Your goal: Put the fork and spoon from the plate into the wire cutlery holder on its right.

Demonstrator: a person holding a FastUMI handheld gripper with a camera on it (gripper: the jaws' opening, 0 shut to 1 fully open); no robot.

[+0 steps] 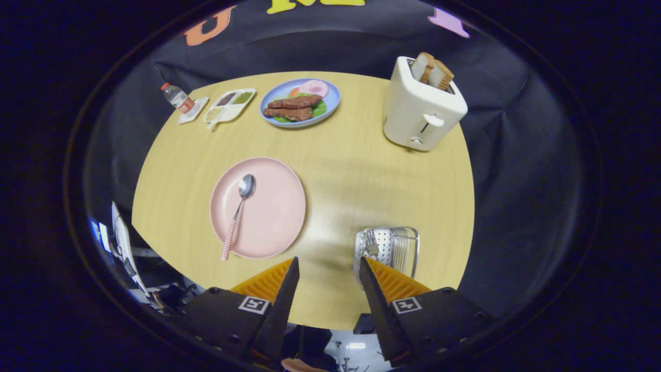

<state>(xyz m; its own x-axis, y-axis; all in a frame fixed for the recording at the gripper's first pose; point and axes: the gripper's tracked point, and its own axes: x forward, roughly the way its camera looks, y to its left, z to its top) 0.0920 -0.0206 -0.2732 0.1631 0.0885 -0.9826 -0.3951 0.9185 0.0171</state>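
Bright overhead light glares on the table [330,217] (sharp centre), fisheye bending its edges.

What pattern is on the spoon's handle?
Pink-and-white check on the spoon, seen in the gripper view; the claw is open.

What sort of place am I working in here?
Probably a staged dining or breakfast table in a recording booth: a round wooden table holds a toaster with bread, a plate of food and a pink plate. The open gripper hovers above the near edge.
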